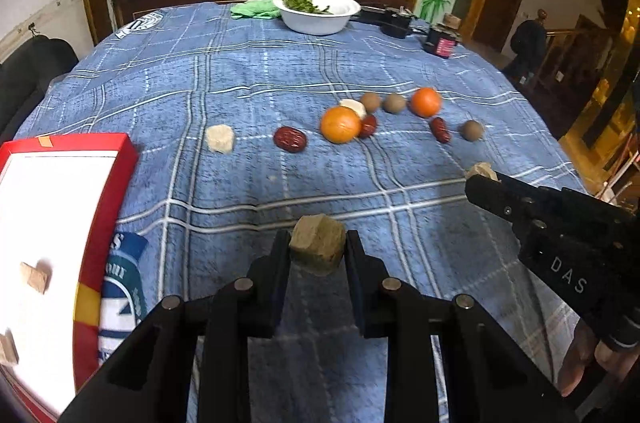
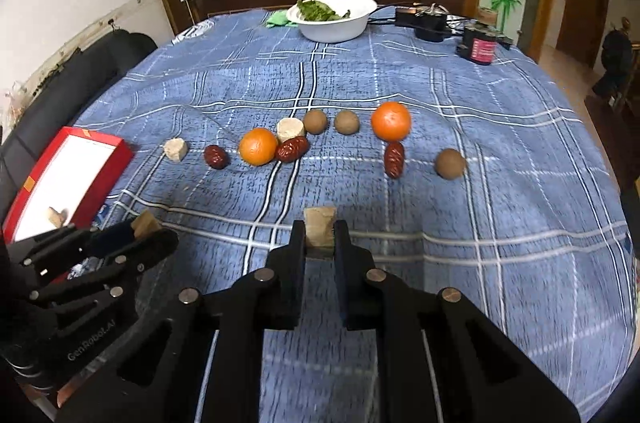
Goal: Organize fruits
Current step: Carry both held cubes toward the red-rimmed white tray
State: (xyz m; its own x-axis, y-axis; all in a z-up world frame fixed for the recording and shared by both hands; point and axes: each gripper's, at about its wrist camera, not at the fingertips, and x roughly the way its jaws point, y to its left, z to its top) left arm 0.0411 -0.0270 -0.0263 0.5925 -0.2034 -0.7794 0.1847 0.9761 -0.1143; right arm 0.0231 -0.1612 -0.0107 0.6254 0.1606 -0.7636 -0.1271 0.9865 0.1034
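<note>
Left gripper (image 1: 318,243) pinches a tan, blocky dried-fruit chunk (image 1: 318,249) between its black fingers; right gripper (image 2: 319,233) pinches a pale beige cube-shaped chunk (image 2: 319,229) likewise. Beyond both fingertips, oranges, red dates and brown round fruits lie on the blue plaid cloth (image 2: 500,183); left of the fingers sits a red-rimmed white tray (image 1: 100,203).

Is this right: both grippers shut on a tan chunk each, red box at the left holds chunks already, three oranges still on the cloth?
Not quite. Only two oranges are on the cloth: one by a red date, one farther right, clear in the right wrist view. The rest stands: the left gripper and the right gripper each pinch a tan chunk, and the red box already holds chunks.
</note>
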